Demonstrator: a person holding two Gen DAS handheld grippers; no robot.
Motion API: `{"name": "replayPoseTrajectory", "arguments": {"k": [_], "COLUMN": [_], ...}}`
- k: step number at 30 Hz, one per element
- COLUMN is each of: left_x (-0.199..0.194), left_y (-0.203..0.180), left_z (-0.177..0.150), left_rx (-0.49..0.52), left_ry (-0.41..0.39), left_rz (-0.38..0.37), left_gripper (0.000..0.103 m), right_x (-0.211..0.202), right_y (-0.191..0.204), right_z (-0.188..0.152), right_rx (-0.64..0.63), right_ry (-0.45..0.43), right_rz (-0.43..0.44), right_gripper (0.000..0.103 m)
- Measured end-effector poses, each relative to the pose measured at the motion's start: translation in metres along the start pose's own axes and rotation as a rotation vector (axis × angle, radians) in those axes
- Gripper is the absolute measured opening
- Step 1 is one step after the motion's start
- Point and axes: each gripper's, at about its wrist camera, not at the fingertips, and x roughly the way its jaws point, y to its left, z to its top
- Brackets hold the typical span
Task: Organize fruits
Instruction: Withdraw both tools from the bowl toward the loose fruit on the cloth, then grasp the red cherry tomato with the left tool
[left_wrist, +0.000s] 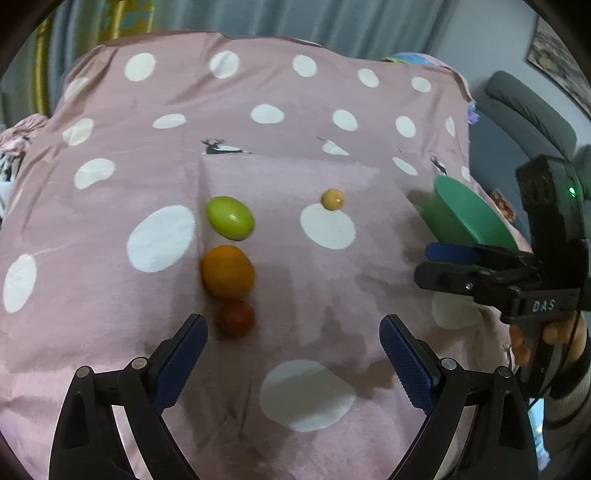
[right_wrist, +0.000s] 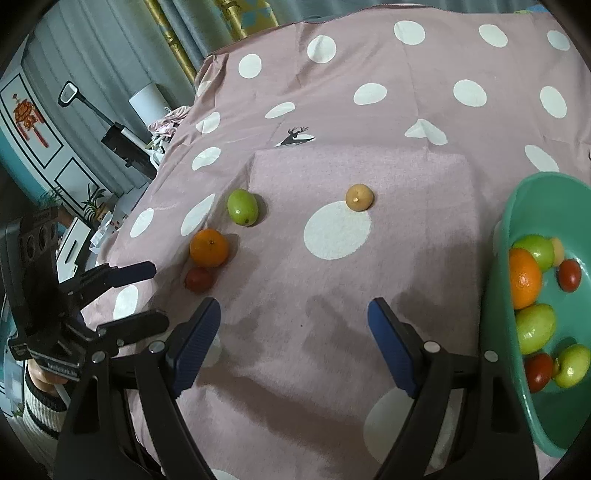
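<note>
On the pink dotted cloth (left_wrist: 295, 177) lie a green fruit (left_wrist: 230, 217), an orange (left_wrist: 228, 271), a small red fruit (left_wrist: 235, 318) and a small tan fruit (left_wrist: 332, 199). The same fruits show in the right wrist view: green (right_wrist: 242, 207), orange (right_wrist: 209, 247), red (right_wrist: 199, 279), tan (right_wrist: 359, 197). A green bowl (right_wrist: 517, 206) at the right holds several fruits. My left gripper (left_wrist: 293, 345) is open and empty, just right of the red fruit. My right gripper (right_wrist: 293, 325) is open and empty over bare cloth beside the bowl.
The green bowl (left_wrist: 461, 214) sits near the cloth's right edge, with the right gripper (left_wrist: 443, 264) in front of it. The left gripper (right_wrist: 147, 295) shows at the cloth's left edge. Curtains, a grey chair (left_wrist: 532, 110) and household items surround the surface.
</note>
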Motion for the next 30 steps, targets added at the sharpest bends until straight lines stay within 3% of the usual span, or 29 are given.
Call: {"name": "replayPoseTrajectory", "arguments": {"k": [3, 6, 11, 16, 22, 30], "left_x": [0.005, 0.015, 0.034, 0.045, 0.06, 0.072], "left_y": [-0.002, -0.002, 0.005, 0.004, -0.007, -0.019], "left_z": [0.002, 0.005, 0.009, 0.014, 0.019, 0.018], "left_rx": [0.008, 0.009, -0.007, 0.012, 0.114, 0.275], "left_ry": [0.016, 0.044, 0.091, 0.128, 0.203, 0.338], "left_rz": [-0.025, -0.037, 0.028, 0.107, 0.203, 0.246], "left_gripper": [0.095, 0.084, 0.084, 0.076, 0.072, 0.072], "right_x": [0.004, 0.005, 0.004, 0.004, 0.004, -0.001], "right_y": [-0.003, -0.005, -0.009, -0.013, -0.017, -0.021], "right_z": [-0.001, -0.002, -0.004, -0.005, -0.007, -0.009], "right_rx": [0.012, 0.017, 0.025, 0.035, 0.046, 0.053], "right_ry": [0.007, 0.01, 0.007, 0.007, 0.005, -0.004], "right_rz": [0.013, 0.023, 0.037, 0.045, 0.051, 0.064], "right_gripper": [0.083, 0.083, 0.083, 0.083, 0.083, 0.083]}}
